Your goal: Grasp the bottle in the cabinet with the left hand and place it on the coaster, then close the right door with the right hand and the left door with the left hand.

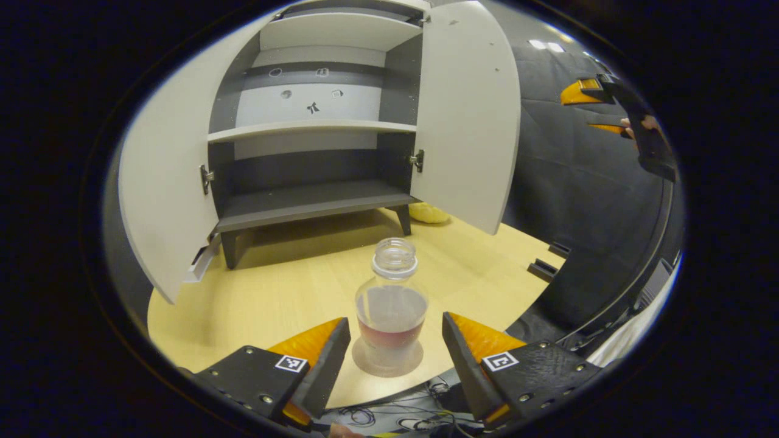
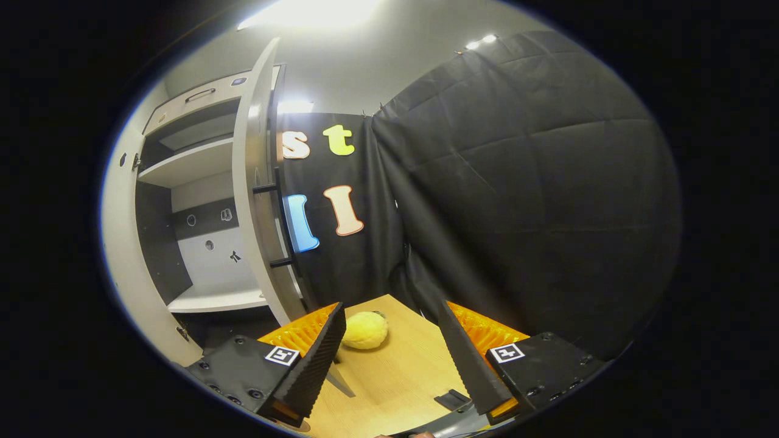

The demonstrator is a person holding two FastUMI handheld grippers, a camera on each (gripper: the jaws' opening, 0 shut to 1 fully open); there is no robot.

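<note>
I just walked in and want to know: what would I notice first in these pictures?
First, the clear bottle with reddish liquid, standing on a round coaster near the table's front edge, between the open fingers of the left hand-held gripper. Behind it stands the cabinet with both doors wide open and bare shelves. In the right gripper view, a fuzzy yellow toy lies on the table by the right door.

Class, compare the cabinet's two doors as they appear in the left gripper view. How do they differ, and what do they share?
The left door swings towards the camera and reaches lower in the picture; the right door sits farther back. The yellow object lies below the right door's edge, none by the left door. Both are pale, hinged and open.
</note>
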